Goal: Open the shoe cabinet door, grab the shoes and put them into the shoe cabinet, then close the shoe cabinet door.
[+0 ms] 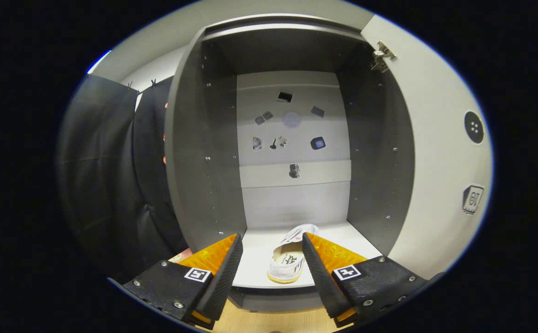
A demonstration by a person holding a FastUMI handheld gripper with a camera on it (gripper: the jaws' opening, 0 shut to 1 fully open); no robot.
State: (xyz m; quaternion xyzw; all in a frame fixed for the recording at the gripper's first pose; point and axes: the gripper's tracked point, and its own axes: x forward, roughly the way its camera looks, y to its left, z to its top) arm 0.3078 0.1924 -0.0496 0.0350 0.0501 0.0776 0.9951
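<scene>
Claw-mounted camera faces straight into the open shoe cabinet (292, 138), close.

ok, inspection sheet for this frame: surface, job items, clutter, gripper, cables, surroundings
surface: pale bottom shelf of the shoe cabinet; wood floor below.
job's things: white shoe lying on the bottom shelf, heel towards the gripper; cabinet door swung open at right, hinge showing.
clutter: small dark items on the back panel, too small to identify.
gripper: gripper open, fingers apart in front of the shelf, holding nothing.
cables: nothing seen.
surroundings: black cloth left of the cabinet.
</scene>
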